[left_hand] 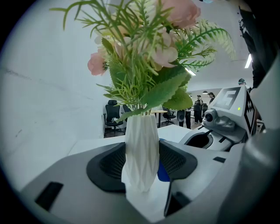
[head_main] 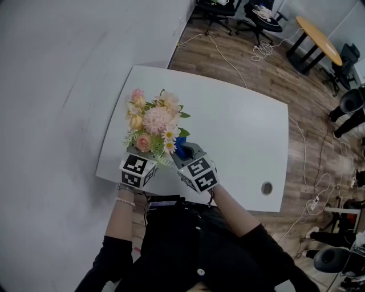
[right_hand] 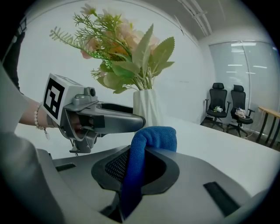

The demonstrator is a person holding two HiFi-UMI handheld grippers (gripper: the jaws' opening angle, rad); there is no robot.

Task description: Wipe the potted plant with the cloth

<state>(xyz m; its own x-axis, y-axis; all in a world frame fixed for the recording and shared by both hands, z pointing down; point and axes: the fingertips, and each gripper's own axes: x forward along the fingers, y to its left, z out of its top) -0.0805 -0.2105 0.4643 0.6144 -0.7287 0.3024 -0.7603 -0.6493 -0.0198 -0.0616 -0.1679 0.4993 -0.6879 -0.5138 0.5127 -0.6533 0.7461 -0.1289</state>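
A white ribbed vase point(left_hand: 141, 153) with pink and cream flowers point(head_main: 155, 122) and green leaves stands near the table's front left corner. My left gripper point(left_hand: 142, 164) is shut on the vase, one pad against each side. My right gripper point(right_hand: 140, 168) is shut on a blue cloth point(right_hand: 144, 153), folded over its jaws and raised just right of the vase point(right_hand: 146, 107). In the head view the cloth point(head_main: 181, 145) shows beside the flowers, between the left gripper point(head_main: 138, 169) and the right gripper point(head_main: 197, 171).
The white table point(head_main: 239, 131) has a round cable hole point(head_main: 266, 187) at the front right. A grey wall runs along the left. Office chairs point(head_main: 219, 8), a wooden table point(head_main: 319, 37) and floor cables lie beyond.
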